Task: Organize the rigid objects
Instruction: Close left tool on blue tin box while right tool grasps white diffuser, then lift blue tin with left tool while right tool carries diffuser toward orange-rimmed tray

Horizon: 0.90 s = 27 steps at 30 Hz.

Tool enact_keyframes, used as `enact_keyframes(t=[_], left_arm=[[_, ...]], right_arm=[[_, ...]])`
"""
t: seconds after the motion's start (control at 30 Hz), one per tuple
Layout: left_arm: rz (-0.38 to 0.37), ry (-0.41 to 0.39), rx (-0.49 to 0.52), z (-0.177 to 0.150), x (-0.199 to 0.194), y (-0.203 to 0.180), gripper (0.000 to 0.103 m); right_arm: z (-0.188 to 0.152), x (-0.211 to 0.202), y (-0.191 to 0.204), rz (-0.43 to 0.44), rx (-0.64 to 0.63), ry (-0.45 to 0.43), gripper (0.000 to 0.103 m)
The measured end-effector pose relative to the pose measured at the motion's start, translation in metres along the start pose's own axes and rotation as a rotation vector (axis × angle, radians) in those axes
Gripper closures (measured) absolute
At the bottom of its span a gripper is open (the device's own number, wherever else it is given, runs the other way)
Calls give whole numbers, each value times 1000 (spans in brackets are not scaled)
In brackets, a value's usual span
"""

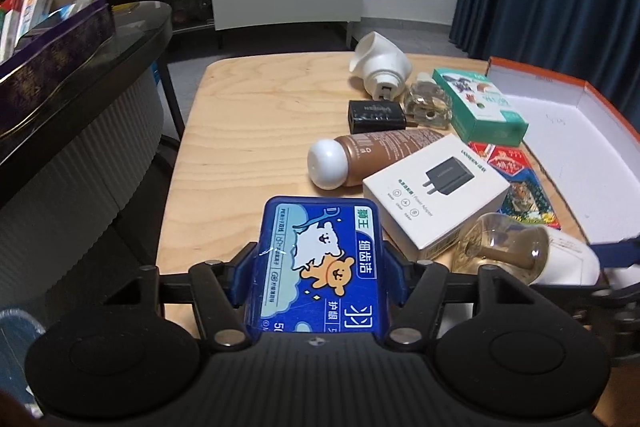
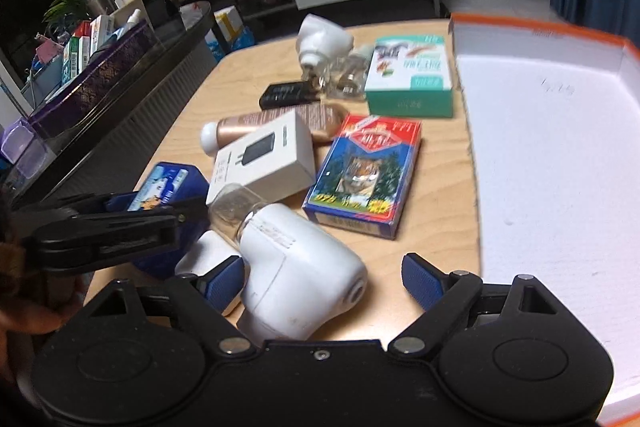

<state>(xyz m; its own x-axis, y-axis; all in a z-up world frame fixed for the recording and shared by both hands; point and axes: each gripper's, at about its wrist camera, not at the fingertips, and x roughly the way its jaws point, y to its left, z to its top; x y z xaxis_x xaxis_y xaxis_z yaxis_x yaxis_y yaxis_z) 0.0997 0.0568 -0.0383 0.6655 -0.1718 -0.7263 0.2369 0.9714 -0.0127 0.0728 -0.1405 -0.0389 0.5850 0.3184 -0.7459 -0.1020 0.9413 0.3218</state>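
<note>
The left gripper is clamped on a flat dark-blue plastic case with a cartoon bear label, one blue pad on each long side, held just above the near edge of the pale wooden table. The right gripper has its jaws spread wide; its left pad sits against a white rounded plastic device with a clear glass bulb at its front, the right pad well clear of it, so nothing is gripped there.

The sorting looks barely begun. The large orange-rimmed white box, at three o'clock from the clutter, shows only its bare white floor in both views. Everything else lies on the wood: a white charger carton printed with a black plug at the centre, a brown tube with a round white cap at eleven o'clock from it, a small black block beyond that, a second white rounded plastic device at twelve o'clock, a green-and-white carton at one o'clock, and a blue-and-red card pack with a tiger picture at three o'clock, just beside the box wall. Some clear glass pieces sit between the far white device and the green carton (their exact form is hard to read).

My judgement: the blue case is the first item in transit — the box presumably its destination — and every other piece is left to move.
</note>
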Motion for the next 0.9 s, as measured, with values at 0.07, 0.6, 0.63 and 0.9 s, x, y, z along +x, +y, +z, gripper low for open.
enact_keyframes(t=[0.07, 0.6, 0.63, 0.9], left_arm=[[-1, -12, -5, 0, -4, -1, 39], [15, -106, -80, 3, -42, -19, 39], [15, -114, -77, 4, -45, -23, 39], [-99, -145, -27, 42, -54, -91, 39]], right_arm=[[1, 4, 3, -11, -21, -9, 2], [-1, -19, 2, -92, -241, -107, 25], [2, -25, -2, -96, -232, -123, 25], [38, -88, -58, -197, -156, -284, 25]])
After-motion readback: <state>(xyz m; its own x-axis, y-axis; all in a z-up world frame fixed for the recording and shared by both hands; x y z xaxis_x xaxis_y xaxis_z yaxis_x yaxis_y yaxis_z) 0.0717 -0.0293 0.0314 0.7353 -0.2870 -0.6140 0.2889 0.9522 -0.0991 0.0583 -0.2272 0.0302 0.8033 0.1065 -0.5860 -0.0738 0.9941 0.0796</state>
